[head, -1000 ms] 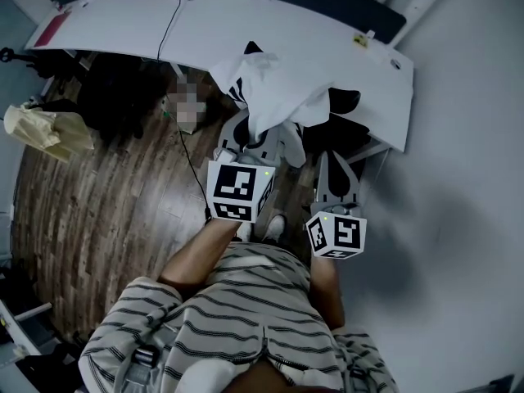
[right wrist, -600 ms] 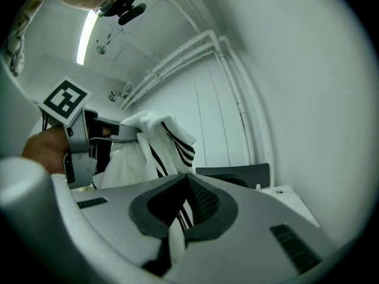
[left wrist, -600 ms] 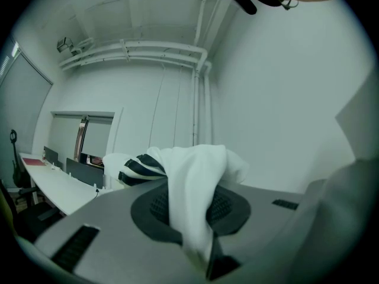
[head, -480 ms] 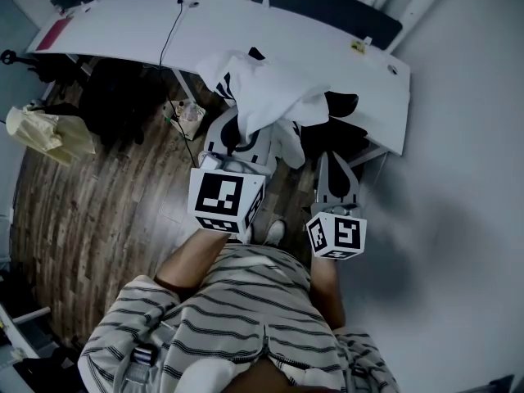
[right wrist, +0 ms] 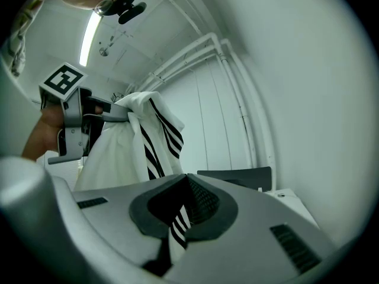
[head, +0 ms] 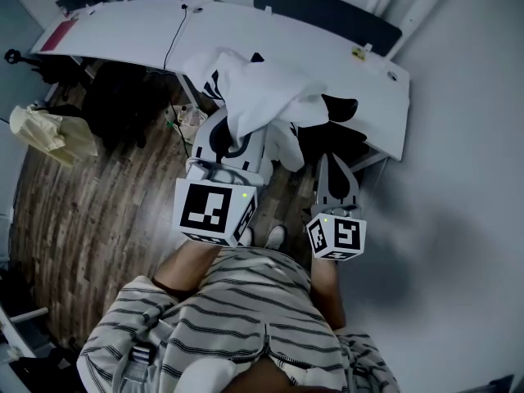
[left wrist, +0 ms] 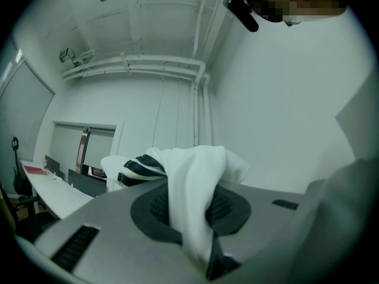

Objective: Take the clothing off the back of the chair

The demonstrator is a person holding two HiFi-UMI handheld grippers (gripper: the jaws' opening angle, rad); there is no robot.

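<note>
Clothing (right wrist: 118, 152) hangs lengthwise downward from left gripper (right wrist: 109, 114) to right gripper (right wrist: 182, 188).

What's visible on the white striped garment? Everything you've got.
The garment is white, soft-looking cloth with black stripes, bunched and draped in loose folds. It hangs raised in front of the white desk, over the dark chair; whether it touches the chair cannot be told. The left claw is shut on a white fold. The right claw is shut on a narrow striped strip, so the cloth spans between the two.
</note>
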